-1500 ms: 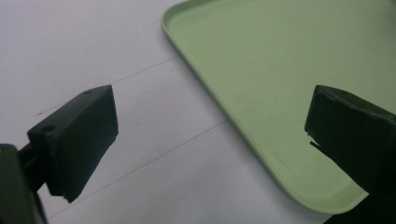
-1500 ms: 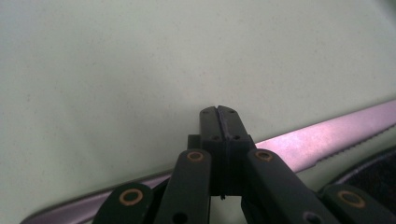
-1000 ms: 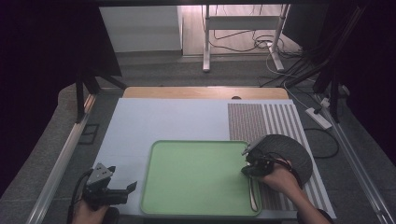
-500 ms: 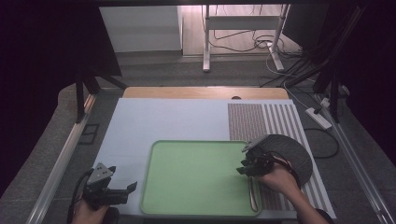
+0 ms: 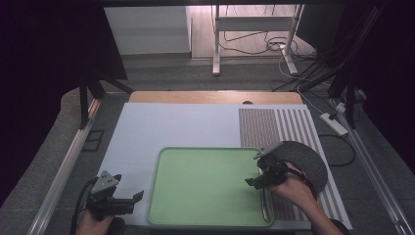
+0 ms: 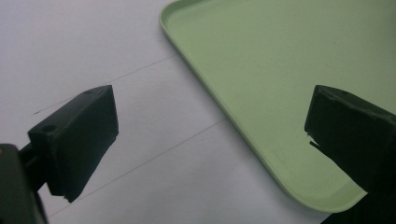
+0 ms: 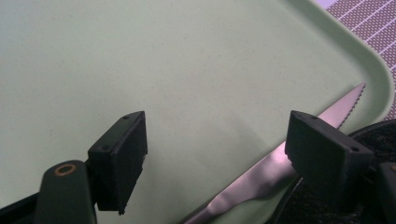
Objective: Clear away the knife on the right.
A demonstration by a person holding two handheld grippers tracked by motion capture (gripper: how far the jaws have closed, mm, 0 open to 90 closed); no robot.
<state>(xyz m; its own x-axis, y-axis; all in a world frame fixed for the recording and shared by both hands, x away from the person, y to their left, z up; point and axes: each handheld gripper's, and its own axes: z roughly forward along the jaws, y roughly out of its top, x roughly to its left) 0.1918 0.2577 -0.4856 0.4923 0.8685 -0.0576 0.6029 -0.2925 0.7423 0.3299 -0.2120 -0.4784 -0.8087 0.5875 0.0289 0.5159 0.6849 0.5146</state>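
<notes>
Jaws of the right gripper (image 5: pixel 255 182) are gaping wide over the green tray (image 5: pixel 205 215), the knife (image 7: pixel 275 172) lying lengthwise along its rim beside them; the left gripper (image 5: pixel 128 199), also wide, is idling farther off.

Dim rm, grey floor (image 5: pixel 161 73), cables (image 5: pixel 254 41), white stand (image 5: pixel 215 44).

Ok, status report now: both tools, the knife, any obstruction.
Left tool open, empty, beside green tray. Right tool open over tray. Knife lying at tray's edge, ungripped. Dark plate close alongside.
</notes>
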